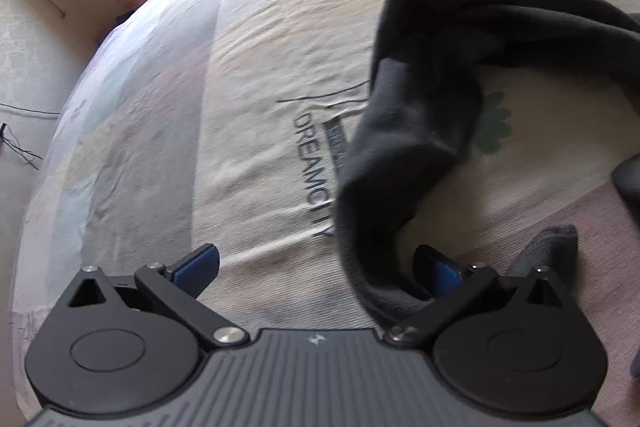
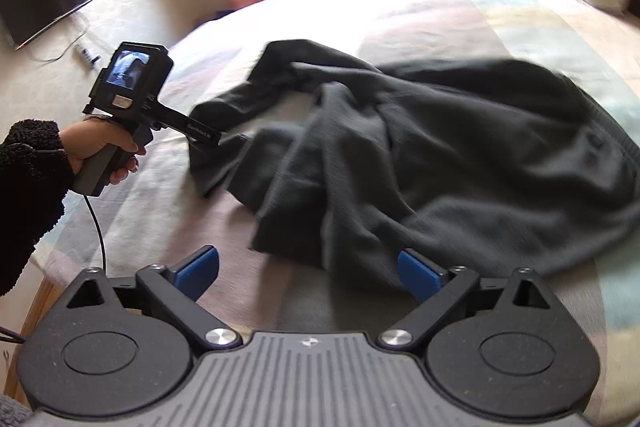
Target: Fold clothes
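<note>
Gaping wide, the left gripper point(image 1: 316, 263) has a fold of the dark garment point(image 1: 404, 163) draped between its fingers, against the right-hand one. Right gripper point(image 2: 308, 265) likewise spread, garment hem just ahead. Beyond, the rest lies crumpled on the bedspread point(image 2: 400, 15).

1. Left gripper point(image 1: 316, 267): black body, ribbed grey deck, silver screws, blue fingers point(image 1: 200, 263).
2. Right gripper point(image 2: 308, 267): same build.
3. Sleeve point(image 2: 28, 179): black, fuzzy.
4. Cable point(image 2: 98, 227): thin, black.
</note>
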Available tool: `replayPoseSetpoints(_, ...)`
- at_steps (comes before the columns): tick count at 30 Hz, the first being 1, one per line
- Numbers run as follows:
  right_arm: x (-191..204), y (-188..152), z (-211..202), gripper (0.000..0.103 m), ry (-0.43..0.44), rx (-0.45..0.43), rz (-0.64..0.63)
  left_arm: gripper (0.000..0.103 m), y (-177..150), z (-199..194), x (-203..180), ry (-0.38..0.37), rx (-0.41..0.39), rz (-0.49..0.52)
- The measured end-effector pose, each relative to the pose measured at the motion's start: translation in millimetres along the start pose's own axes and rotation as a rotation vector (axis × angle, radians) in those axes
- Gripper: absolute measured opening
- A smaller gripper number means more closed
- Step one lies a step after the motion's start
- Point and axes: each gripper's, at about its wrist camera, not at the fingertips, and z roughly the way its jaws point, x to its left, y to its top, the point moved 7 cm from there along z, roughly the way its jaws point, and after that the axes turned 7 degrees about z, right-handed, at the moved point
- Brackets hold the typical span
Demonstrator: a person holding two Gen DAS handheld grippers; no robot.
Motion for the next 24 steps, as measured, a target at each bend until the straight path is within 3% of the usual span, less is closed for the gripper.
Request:
replayPoseSetpoints(12, 8, -1, 17, 0.100, -0.011, 0.049, -0.011, 0.103, -19, 31, 122, 0.353, 0.051, -0.033)
replayPoseSetpoints(18, -3, -2, 21, 0.100, -0.049, 0.062, 0.014, 0.103, -13, 39, 167, 0.425, 0.015, -0.073)
replayPoseSetpoints(22, -3, -5, 28, 0.100, -0.057, 0.083, 0.015, 0.103, 1, 31, 177, 0.507, -0.056, -0.014)
replayPoseSetpoints(24, -1, -7, 31, 0.100, -0.055, 0.091, 0.016, 0.103, 0, 35, 177, 0.518, -0.051, 0.016)
